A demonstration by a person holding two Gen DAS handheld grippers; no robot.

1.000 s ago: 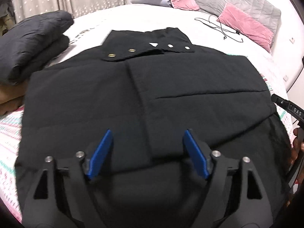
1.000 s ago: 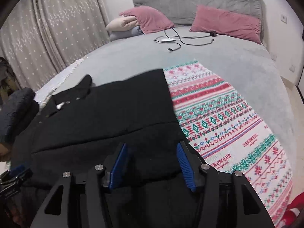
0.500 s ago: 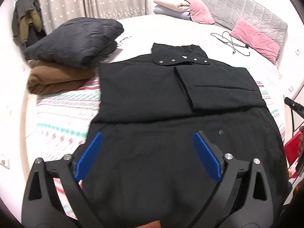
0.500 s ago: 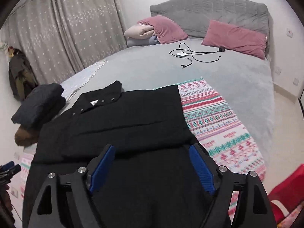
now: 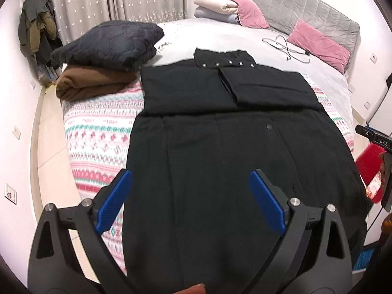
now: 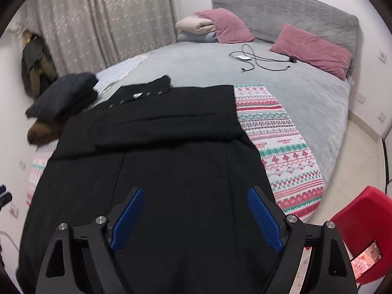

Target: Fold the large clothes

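A long black coat [image 5: 232, 147] lies flat on the bed, collar with snap buttons [image 5: 224, 60] at the far end, both sleeves folded across the chest, its hem hanging over the near edge. It also shows in the right wrist view [image 6: 159, 152]. My left gripper [image 5: 191, 201] is open and empty, held above the coat's lower part. My right gripper [image 6: 194, 216] is open and empty, above the lower right part of the coat. The right gripper's body [image 5: 374, 139] shows at the right edge of the left wrist view.
A patterned red, green and white blanket [image 6: 281, 152] lies under the coat on a grey bed [image 6: 294, 85]. Folded dark and brown garments [image 5: 103, 58] are stacked at the far left. Pink pillows [image 6: 313, 49] and a cable [image 6: 257, 60] lie near the headboard. A red chair [image 6: 362, 232] stands at right.
Both grippers have pulled back and up from the coat's chest toward its hem and opened wider. The coat lies unchanged with its sleeves folded in.
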